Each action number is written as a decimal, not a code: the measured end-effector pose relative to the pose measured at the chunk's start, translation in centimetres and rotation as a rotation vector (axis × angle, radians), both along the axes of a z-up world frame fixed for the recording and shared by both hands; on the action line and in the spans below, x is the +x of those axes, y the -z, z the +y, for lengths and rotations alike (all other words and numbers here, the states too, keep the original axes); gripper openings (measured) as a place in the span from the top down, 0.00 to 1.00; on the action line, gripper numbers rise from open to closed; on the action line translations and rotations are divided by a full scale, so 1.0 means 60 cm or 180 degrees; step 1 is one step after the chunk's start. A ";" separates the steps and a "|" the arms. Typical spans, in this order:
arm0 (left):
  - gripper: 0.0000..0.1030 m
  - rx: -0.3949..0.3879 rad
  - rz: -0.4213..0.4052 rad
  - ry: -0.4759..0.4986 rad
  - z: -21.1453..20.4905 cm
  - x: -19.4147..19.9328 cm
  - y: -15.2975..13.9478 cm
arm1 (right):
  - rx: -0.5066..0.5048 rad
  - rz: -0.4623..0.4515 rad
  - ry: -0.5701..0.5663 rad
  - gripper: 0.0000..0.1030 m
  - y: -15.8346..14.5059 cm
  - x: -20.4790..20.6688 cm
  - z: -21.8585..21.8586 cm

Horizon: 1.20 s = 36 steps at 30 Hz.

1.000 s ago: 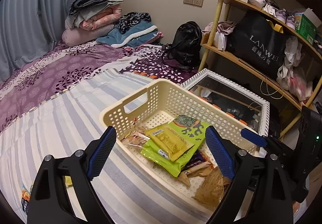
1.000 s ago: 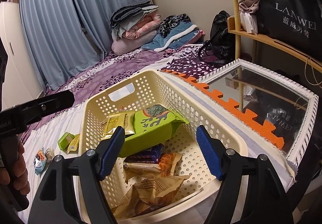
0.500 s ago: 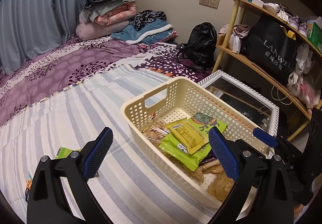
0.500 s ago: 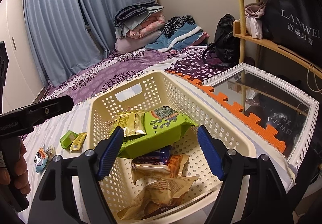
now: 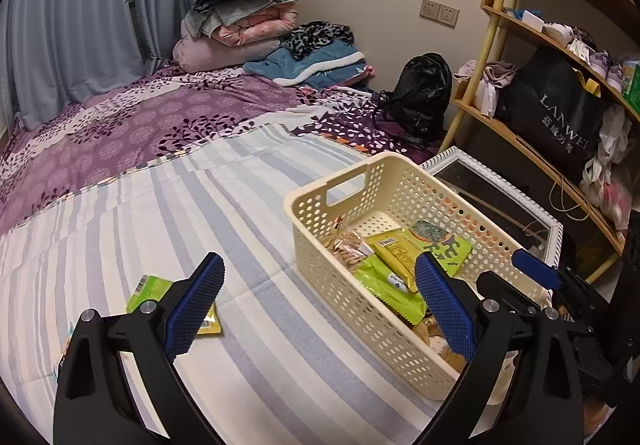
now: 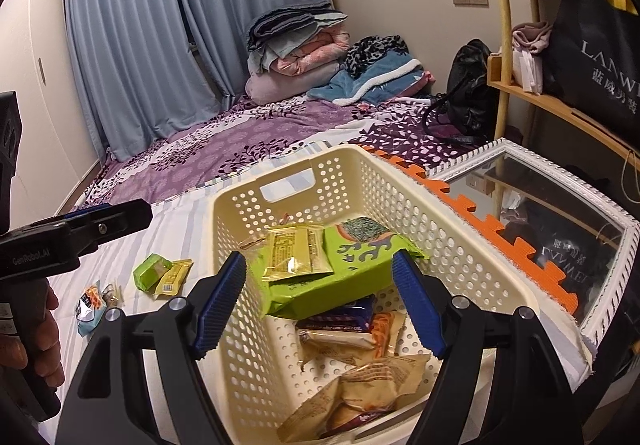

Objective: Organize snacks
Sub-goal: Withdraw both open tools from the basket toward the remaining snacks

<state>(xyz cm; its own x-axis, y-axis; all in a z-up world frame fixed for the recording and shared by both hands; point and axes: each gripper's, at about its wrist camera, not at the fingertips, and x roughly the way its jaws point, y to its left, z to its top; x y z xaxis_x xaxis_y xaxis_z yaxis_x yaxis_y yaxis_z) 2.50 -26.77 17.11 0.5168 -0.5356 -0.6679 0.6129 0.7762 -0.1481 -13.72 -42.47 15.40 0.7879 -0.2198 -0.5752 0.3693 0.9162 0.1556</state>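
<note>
Both tools gape empty; only the right view shows floor snacks (image 6: 94, 303) leftmost.

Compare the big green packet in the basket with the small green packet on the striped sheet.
The big green packet is long and flat with a purple pattern; the small green packet is short and blocky. The big one lies in the basket under a gold sachet; the small one lies outside it. Both are lime green.

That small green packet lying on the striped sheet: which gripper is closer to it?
Left. The left gripper hangs open right beside the small green packet; the right gripper hovers over the basket, farther off.
</note>
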 end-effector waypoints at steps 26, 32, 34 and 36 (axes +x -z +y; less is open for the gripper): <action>0.06 0.0217 0.0326 -0.0934 0.261 0.055 0.088 | -0.0079 0.0113 -0.0874 0.23 0.007 0.065 0.171; 0.06 0.0424 0.0399 -0.1106 0.323 0.071 0.131 | -0.0079 0.0244 -0.0998 0.23 0.021 0.081 0.201; 0.06 0.0441 0.0446 -0.1137 0.341 0.077 0.145 | -0.0077 0.0291 -0.1033 0.23 0.027 0.087 0.214; 0.06 0.0448 0.0472 -0.1154 0.355 0.082 0.156 | -0.0069 0.0334 -0.1083 0.23 0.032 0.092 0.225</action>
